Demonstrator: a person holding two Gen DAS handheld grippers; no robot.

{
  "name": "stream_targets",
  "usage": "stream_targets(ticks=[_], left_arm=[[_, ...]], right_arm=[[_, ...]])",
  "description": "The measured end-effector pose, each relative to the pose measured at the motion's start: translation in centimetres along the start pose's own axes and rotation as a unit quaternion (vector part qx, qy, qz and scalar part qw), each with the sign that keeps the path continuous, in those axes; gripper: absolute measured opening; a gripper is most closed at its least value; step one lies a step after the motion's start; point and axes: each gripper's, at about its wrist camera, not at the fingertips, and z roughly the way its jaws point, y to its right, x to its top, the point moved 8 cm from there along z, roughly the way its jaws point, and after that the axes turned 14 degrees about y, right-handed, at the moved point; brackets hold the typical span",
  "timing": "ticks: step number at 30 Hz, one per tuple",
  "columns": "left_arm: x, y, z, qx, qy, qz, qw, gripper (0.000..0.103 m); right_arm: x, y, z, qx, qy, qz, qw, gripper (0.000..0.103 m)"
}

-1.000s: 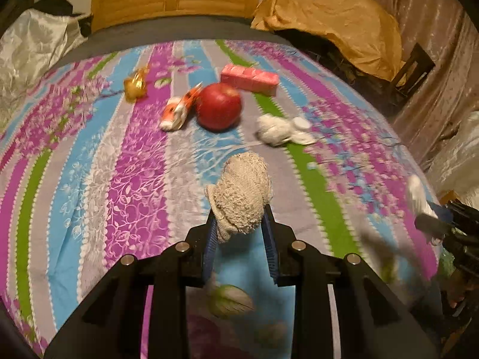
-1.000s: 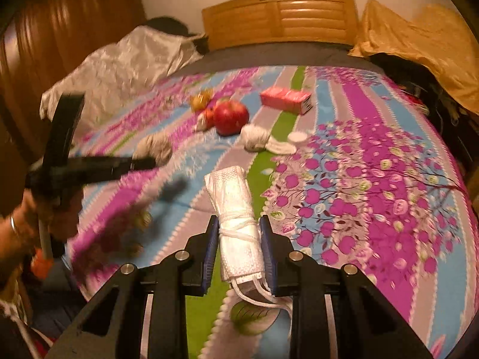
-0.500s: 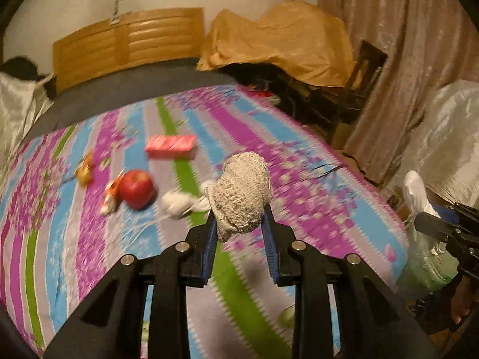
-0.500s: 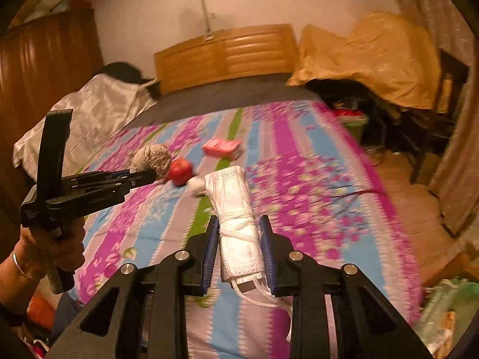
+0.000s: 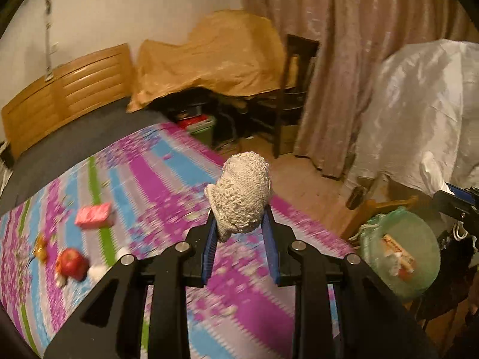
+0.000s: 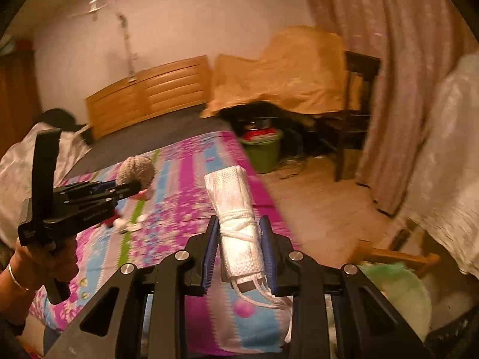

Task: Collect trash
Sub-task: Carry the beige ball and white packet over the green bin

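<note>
Beige knit wad (image 5: 241, 197), tied white roll (image 6: 238, 224): both clamped.

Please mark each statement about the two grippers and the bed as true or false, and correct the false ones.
1. The left gripper holds a beige knitted ball. True.
2. The right gripper is empty. False: it grips a white roll tied with string.
3. A red apple lies on the bed. True.
4. The pink box is in the green bin. False: it lies on the bed.
5. The bin stands on the bed. False: it is beside it, on the floor side.
</note>
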Motion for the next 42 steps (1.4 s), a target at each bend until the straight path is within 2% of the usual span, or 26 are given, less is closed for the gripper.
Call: stream_targets(ticks=[5,10,17,25,34,42], left_arm=[[1.6,6.7,2.3,-0.042,0.004,0.039,0.9984,0.027],[2.1,13.2,4.1,-0.083,0.005,0.073,0.9939,0.027],[2.0,19.6,6.0,-0.125,-0.003,0.107,0.9863,0.027],[0.7,25.6,7.3,-0.163,-0.022,0.143,0.9761,0.027],[-2.0,30.2,8.2,-0.195,-0.048,0.175,0.9640,0.027],[-6.2,31.9,8.9,-0.233,-0.097,0.190,0.9487,0.027]], right_arm=[[0.1,8.1,-2.4,-0.067,-0.003,0.032,0.997,0.029],[-0.9,15.7,-5.0,-0.135,-0.010,0.059,0.989,0.029],[-3.9,22.4,-7.6,-0.197,-0.022,0.095,0.976,0.029],[-7.2,24.4,-8.6,-0.228,-0.040,0.111,0.966,0.029],[-9.9,26.0,-9.4,-0.239,-0.053,0.135,0.960,0.029],[-12.6,26.6,-9.0,-0.238,-0.071,0.150,0.957,0.029]])
